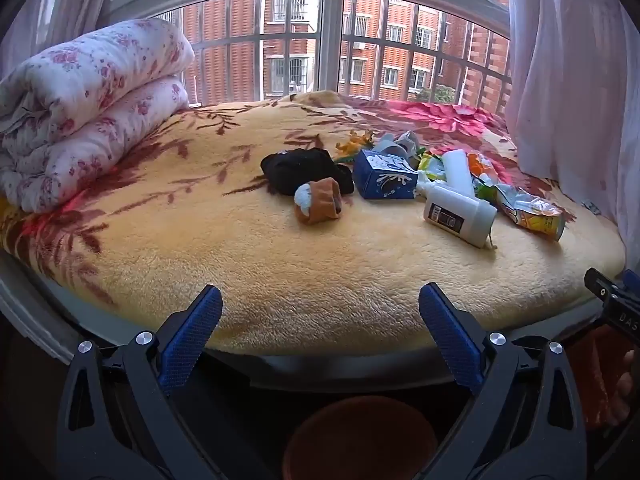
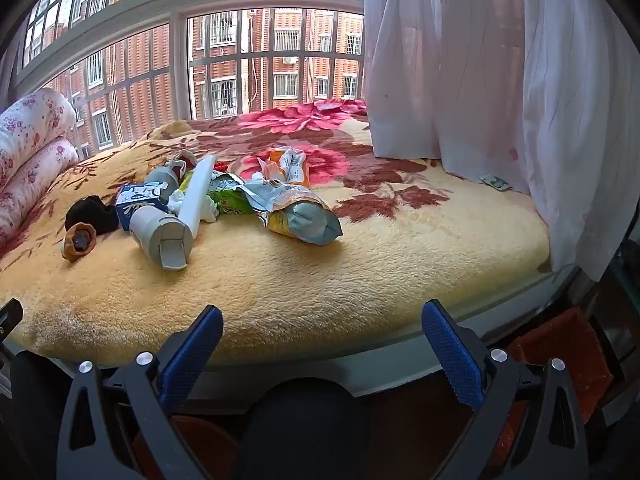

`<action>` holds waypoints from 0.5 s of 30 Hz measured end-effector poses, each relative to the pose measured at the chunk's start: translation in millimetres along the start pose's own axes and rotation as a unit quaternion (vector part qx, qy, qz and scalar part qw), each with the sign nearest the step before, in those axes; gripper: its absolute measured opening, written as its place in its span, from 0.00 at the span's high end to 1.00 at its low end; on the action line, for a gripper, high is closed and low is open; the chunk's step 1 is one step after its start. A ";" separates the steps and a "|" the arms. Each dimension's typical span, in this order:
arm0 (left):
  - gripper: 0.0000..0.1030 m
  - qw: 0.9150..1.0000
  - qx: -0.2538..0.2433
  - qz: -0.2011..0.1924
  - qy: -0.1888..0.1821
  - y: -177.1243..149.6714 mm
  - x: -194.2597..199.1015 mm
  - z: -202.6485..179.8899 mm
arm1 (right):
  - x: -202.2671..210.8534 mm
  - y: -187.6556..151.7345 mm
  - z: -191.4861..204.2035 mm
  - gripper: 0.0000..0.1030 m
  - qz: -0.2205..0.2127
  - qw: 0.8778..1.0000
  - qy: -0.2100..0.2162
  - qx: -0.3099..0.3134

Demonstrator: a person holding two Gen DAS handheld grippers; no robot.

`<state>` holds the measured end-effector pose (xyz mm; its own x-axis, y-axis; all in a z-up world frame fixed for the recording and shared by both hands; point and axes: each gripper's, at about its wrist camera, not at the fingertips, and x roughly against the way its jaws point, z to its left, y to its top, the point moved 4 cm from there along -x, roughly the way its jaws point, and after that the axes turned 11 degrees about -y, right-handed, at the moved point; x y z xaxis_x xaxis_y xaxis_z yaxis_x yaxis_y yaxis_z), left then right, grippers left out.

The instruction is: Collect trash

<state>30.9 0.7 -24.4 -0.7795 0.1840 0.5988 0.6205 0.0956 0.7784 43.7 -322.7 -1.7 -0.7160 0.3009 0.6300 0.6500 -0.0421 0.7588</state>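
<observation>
Trash lies in a heap on a yellow floral blanket (image 1: 280, 260): a white bottle (image 1: 460, 210) (image 2: 160, 236), a white tube (image 1: 458, 172) (image 2: 198, 196), a blue carton (image 1: 384, 180) (image 2: 138, 200), an orange snack bag (image 1: 528, 210) (image 2: 304, 216) and green wrappers (image 2: 230, 200). A black sock (image 1: 304, 170) (image 2: 90, 212) and a rolled brown sock (image 1: 318, 200) (image 2: 78, 242) lie to the left of the heap. My left gripper (image 1: 320, 300) is open at the blanket's near edge, holding nothing. My right gripper (image 2: 322, 316) is also open and holding nothing, well short of the heap.
A folded floral quilt (image 1: 88, 108) sits at the left. White curtains (image 2: 480, 72) hang at the right before a barred window (image 1: 292, 40). A small packet (image 2: 496, 182) lies by the curtain. A brown round bin (image 1: 360, 436) stands below the ledge.
</observation>
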 end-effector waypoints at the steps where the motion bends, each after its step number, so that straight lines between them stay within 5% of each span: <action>1: 0.07 1.000 -0.002 -0.001 0.000 0.2 0.4 0.4 | -0.1 0.4 0.1 0.05 -0.001 1.000 -0.001 0.001; 15: 0.07 1.000 -0.013 0.006 0.014 2.0 -1.5 -3.0 | -4.0 6.2 -3.2 0.05 0.002 1.000 -0.002 -0.005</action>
<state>33.1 -2.4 -23.2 -0.7746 0.1583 0.6123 0.6271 0.0671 0.7760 49.8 -327.2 1.0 -0.7124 0.3051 0.6320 0.6498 -0.0532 0.7582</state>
